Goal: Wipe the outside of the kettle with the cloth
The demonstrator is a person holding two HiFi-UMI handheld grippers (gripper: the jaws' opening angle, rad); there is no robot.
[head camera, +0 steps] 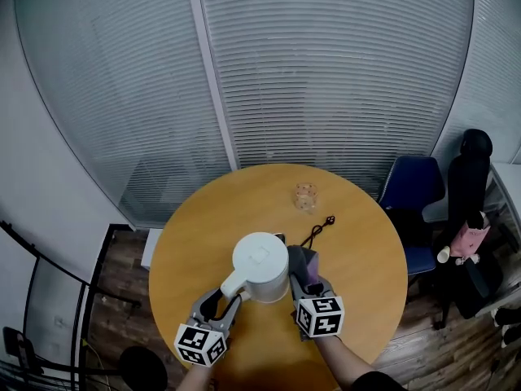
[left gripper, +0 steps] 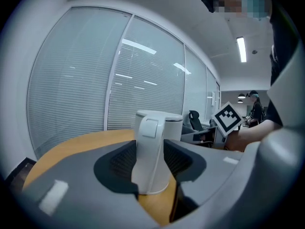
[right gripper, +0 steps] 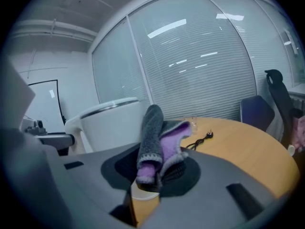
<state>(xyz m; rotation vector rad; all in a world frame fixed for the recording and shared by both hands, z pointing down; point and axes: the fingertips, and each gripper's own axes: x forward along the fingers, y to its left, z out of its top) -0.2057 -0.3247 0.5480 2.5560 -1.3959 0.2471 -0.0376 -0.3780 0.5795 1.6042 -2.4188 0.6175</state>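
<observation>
kettle (head camera: 260, 267) stands upright, lid on, at the near side of the round table (head camera: 244, 194). left gripper (left gripper: 150, 162) is clamped on its handle (left gripper: 148, 142), pads against both sides by the look of it, bracing the kettle. right gripper (right gripper: 155, 171) is clenched on the cloth (right gripper: 159, 137), a grey and purple wad poking up past the jaws. the cloth sits just beside the kettle's right flank, touching or a hair off, i can't tell. so this reads as the very start of the wipe: kettle braced, cloth at the wall. the next move calls for pressing the cloth onto the body and sweeping round or down it, with the left holding firm so the kettle doesn't slide or turn. farther back, a glass (head camera: 306, 195) and a black cable (head camera: 319, 230) lie apart from the kettle.
</observation>
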